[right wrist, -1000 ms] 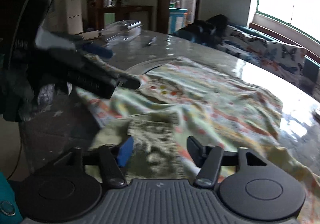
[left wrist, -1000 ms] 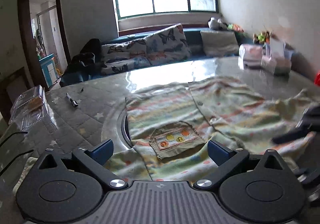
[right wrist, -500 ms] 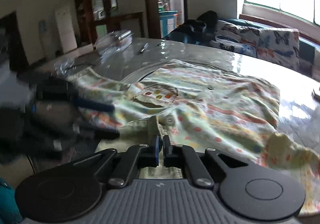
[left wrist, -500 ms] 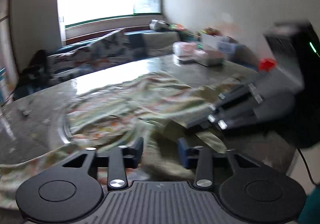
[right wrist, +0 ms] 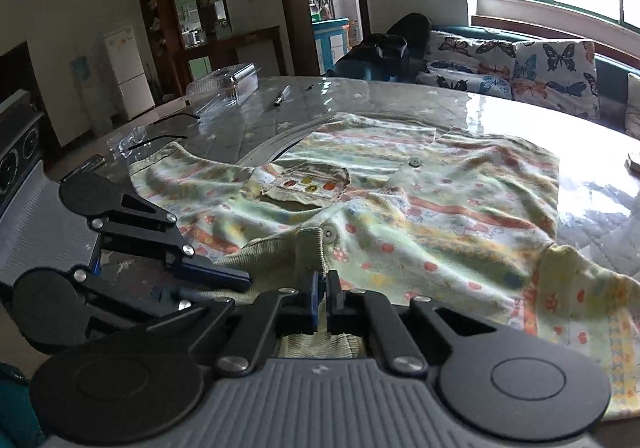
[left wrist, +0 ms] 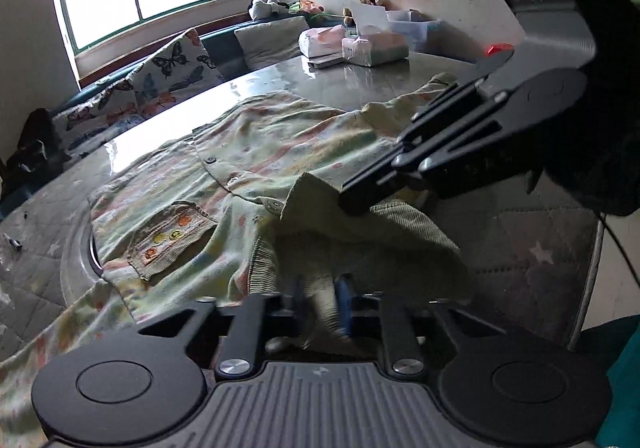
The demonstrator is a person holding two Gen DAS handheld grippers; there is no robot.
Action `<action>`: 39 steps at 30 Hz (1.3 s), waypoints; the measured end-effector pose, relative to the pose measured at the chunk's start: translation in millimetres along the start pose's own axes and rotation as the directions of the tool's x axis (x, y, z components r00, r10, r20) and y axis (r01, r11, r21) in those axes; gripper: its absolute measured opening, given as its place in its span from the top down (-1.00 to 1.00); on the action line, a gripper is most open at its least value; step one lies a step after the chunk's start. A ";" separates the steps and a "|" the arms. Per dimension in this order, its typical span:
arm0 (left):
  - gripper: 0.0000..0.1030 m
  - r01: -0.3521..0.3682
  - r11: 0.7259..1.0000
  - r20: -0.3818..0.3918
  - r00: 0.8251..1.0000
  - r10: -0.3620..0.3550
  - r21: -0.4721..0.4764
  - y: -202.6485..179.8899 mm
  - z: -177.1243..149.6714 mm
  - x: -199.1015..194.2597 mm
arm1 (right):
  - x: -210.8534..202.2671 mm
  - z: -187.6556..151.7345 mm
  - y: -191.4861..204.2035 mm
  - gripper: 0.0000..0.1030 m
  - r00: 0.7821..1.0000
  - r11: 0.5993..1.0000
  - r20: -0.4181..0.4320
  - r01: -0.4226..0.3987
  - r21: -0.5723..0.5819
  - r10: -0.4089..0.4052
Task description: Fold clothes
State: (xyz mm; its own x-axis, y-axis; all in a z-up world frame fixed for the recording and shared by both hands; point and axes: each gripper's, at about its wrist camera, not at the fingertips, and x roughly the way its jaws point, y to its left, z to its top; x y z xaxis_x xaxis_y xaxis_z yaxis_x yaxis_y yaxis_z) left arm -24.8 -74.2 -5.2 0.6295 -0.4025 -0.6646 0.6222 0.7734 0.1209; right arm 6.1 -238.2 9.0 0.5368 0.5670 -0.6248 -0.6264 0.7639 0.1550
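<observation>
The table (right wrist: 360, 96), a large round one with a glossy top and a quilted, star-printed cover along its near edge, is carrying the garment. The garment (right wrist: 420, 208), a pale green cardigan printed with orange and yellow stripes and flowers, is lying spread across the middle of the table, its button placket running away from the near edge and its ribbed collar reaching that edge. A patch pocket (right wrist: 308, 184) with coloured dots is sitting on the garment's left half, toward the table's left edge.

The right tongs (right wrist: 322, 288) are pressing their blue-padded fingers nearly together on the ribbed collar (right wrist: 310, 240) at the near edge, with the fabric rising between them. The left tongs (left wrist: 320, 300) are closing on a bunched fold of the same collar just to the left; their fingers are narrowly parted with cloth filling the gap. In the left wrist view, the right tongs (left wrist: 360, 200) are resting on the collar fabric, which is draped over the fingers of the left tongs.

A clear plastic box (right wrist: 224, 88) is lying near the table's far left edge, with a pen (right wrist: 281, 95) just beside it. Tissue packs (left wrist: 360, 44) are sitting at the far right edge.
</observation>
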 end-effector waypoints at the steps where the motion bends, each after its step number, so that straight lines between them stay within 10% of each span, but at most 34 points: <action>1: 0.83 0.008 1.000 0.005 1.000 -0.008 -0.018 2.8 0.4 -1.1 | -0.1 -0.3 1.0 0.84 1.000 1.000 0.001 -0.006 -0.001 0.006; 12: 0.88 0.151 0.965 0.165 0.979 -0.117 -0.214 31.4 7.6 -28.7 | -16.7 4.2 7.4 0.97 0.997 0.999 0.072 -0.036 0.005 0.036; 19: 0.88 0.232 0.954 0.126 0.969 -0.210 -0.192 17.8 -1.5 -11.6 | -34.3 12.2 5.0 0.97 0.994 0.999 0.108 -0.031 0.019 0.029; 32: 0.81 0.261 0.957 0.112 0.962 -0.247 -0.127 17.9 -10.2 -19.6 | 14.5 -5.6 30.2 0.89 0.994 0.987 -0.087 -0.084 -0.138 0.072; 39: 0.81 0.225 0.953 0.124 0.971 -0.203 -0.200 30.7 1.5 -10.0 | -0.7 0.7 25.7 0.82 0.994 0.986 -0.055 -0.101 -0.129 0.095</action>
State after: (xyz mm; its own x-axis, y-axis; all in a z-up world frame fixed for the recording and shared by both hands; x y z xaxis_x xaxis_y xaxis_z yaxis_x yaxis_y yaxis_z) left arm -11.3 -47.2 6.2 0.5423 -0.6088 -0.5790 0.6418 0.7449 -0.1822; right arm -10.0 -218.8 13.9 0.4432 0.6189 -0.6485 -0.7453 0.6564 0.1169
